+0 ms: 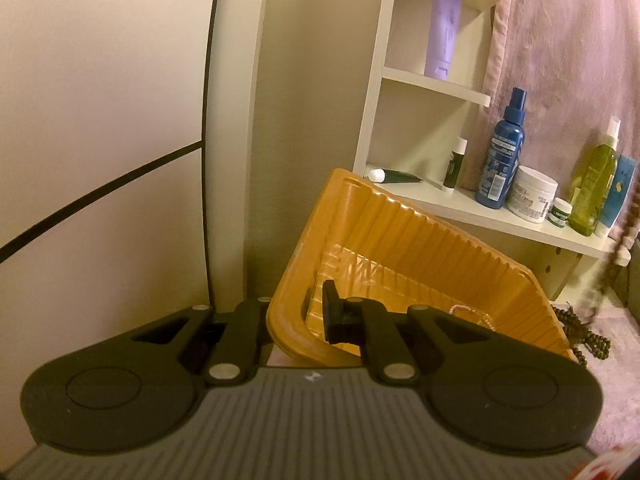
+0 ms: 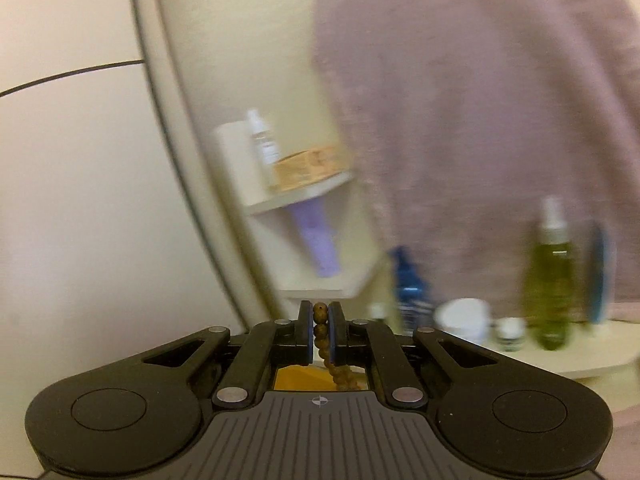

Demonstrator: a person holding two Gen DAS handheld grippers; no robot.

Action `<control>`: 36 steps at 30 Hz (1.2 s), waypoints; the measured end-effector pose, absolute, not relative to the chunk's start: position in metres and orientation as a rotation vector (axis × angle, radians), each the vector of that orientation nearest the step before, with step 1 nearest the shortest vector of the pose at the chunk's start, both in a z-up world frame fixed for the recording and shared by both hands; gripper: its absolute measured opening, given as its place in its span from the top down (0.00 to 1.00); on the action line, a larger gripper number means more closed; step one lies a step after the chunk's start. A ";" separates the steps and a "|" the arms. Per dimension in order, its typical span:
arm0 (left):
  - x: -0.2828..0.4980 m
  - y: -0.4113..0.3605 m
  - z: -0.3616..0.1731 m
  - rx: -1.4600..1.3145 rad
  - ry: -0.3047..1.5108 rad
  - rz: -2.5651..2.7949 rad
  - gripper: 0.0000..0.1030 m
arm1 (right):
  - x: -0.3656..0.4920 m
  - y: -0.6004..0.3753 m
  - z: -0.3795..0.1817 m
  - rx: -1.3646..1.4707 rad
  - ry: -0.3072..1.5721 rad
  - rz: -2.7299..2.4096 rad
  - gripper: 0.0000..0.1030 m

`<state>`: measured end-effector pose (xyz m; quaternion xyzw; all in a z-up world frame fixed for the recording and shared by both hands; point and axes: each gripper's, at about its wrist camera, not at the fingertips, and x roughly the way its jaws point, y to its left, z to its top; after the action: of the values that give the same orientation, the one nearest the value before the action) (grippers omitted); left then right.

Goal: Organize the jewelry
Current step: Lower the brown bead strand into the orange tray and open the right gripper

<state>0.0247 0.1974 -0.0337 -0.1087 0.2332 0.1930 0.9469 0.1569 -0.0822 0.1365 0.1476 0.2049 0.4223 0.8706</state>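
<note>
- The left gripper (image 1: 298,314) is clamping its black fingers together on the near wall of the ribbed orange plastic tray (image 1: 404,248), holding it tipped up on the pale pink fluffy cloth (image 1: 608,344), with its open side facing the camera.
- Inside the tray, a thin pale cord (image 1: 470,312) is lying on the floor near the right wall (what it is I cannot tell).
- Just right of the tray, a heap of dark brown wooden beads (image 1: 588,334) is resting on the cloth, with a blurred strand of them rising along the right edge of the left wrist view.
- The right gripper (image 2: 320,330) is pinching the brown bead string (image 2: 321,330) between its blue-lined pads, the jaws closed on one or two beads while the rest is hanging down below them.
- Behind it, the white wall shelf (image 2: 580,364) with its bottles is smearing with motion blur.
- The step in hand is probably the lifting of the bead string clear of the cloth, bound for the tray.
- The next move is likely calling for carrying the string over the tray's rim and lowering it, so that the trailing beads are coiling inside instead of draping over the wall (the tray needs holding steady meanwhile).
</note>
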 end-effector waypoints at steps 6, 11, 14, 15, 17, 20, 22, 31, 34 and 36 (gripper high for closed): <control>0.024 0.199 -0.035 -0.231 0.476 0.390 0.90 | 0.159 -0.029 0.108 0.294 0.517 0.949 0.93; 0.025 0.199 -0.035 -0.237 0.477 0.388 0.90 | 0.167 0.000 0.056 0.240 0.675 0.939 0.93; 0.026 0.199 -0.035 -0.237 0.478 0.388 0.90 | 0.167 0.007 0.029 0.216 0.748 0.931 0.93; 0.026 0.199 -0.035 -0.238 0.478 0.388 0.90 | 0.164 0.007 0.022 0.206 0.766 0.928 0.93; 0.027 0.199 -0.036 -0.238 0.478 0.389 0.90 | 0.161 0.009 0.007 0.184 0.801 0.925 0.93; 0.027 0.200 -0.036 -0.240 0.480 0.392 0.90 | 0.159 0.014 -0.008 0.146 0.834 0.923 0.93; 0.028 0.199 -0.036 -0.239 0.481 0.392 0.90 | 0.157 0.017 -0.013 0.114 0.838 0.908 0.93; 0.031 0.200 -0.038 -0.243 0.488 0.398 0.90 | 0.153 0.011 -0.014 0.072 0.808 0.875 0.46; 0.032 0.200 -0.038 -0.239 0.489 0.399 0.90 | 0.155 0.008 -0.012 0.075 0.809 0.869 0.46; 0.032 0.200 -0.038 -0.238 0.491 0.399 0.90 | 0.156 0.006 -0.011 0.079 0.809 0.862 0.46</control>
<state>0.0318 0.1998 -0.0382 -0.1169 0.2406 0.1955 0.9435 0.1561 0.0062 -0.0113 0.0371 0.3814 0.4062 0.8295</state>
